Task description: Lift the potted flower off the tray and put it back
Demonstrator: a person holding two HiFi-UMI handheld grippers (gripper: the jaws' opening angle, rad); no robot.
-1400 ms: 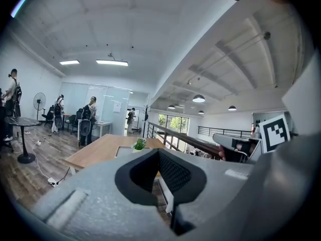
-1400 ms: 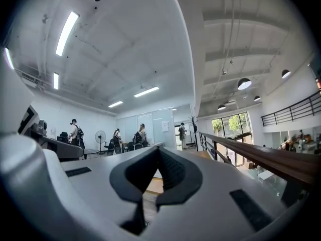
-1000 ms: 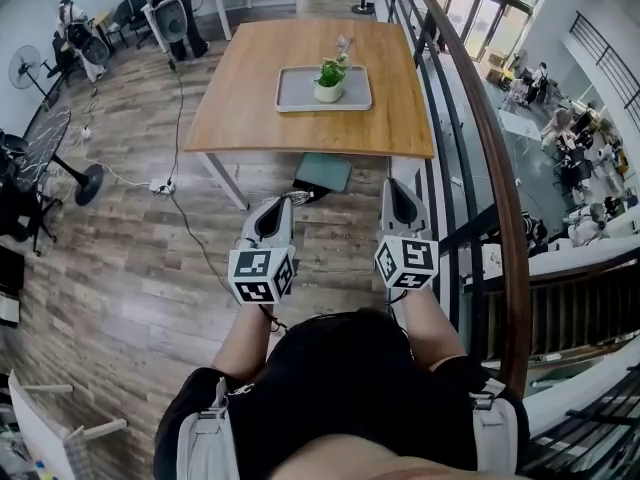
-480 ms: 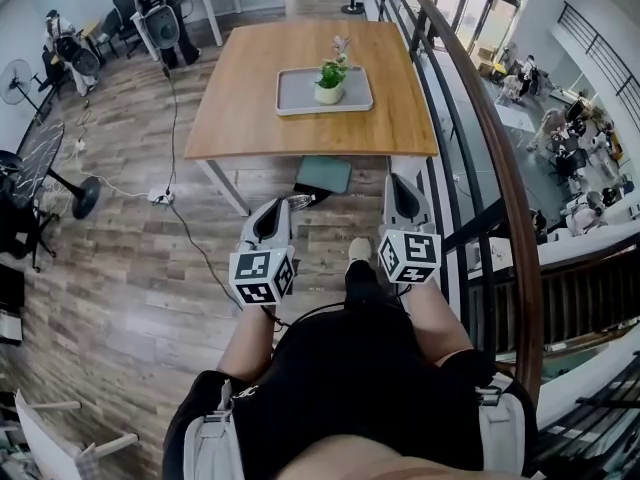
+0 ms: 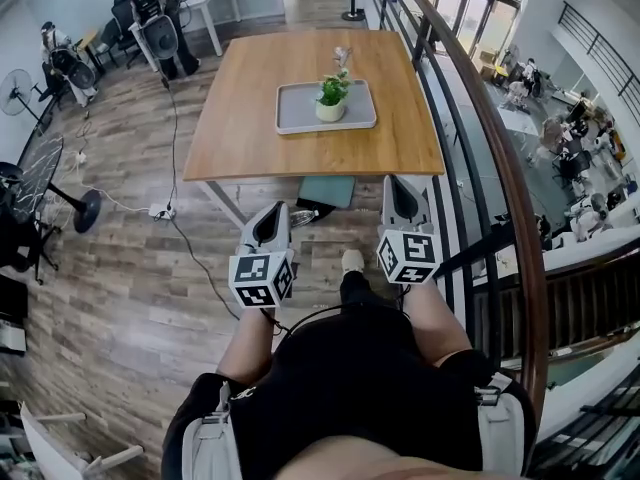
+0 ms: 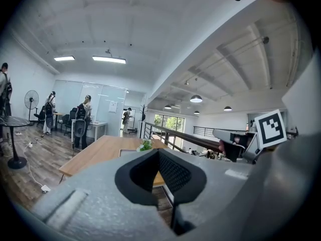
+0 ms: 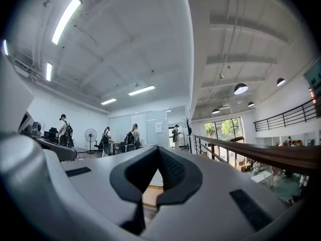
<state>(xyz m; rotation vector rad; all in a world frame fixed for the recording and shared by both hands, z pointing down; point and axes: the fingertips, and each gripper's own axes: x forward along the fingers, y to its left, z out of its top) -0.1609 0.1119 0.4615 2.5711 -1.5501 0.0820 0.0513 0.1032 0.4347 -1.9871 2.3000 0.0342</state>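
- Table (image 5: 240,118): wood, rectangular, stands on plank floor (image 5: 120,268); railing (image 5: 497,168) runs along its right edge.
- Tray (image 5: 296,108): grey, lies flat at about the table's middle, clear of all four edges.
- Flower (image 5: 331,93): small green plant w/ one tall stem in a pale pot, upright at about mid-tray. Nothing touches it.
- Left gripper (image 5: 274,218): jaws shut, pads meet at the tips, nothing between them. It is held over the floor, short of the table's near edge, and points at the table.
- Right gripper (image 5: 402,190): jaws shut too, empty. It is held level beside the left one, nearer the railing, tip close to the table's near right corner.
- Both grippers are well apart from tray & flower.
- Person: black top, one shoe (image 5: 352,260) shows between the grippers.
- Background: cable (image 5: 175,138) runs across the floor left of the table; other people stand beyond the table's far left corner.
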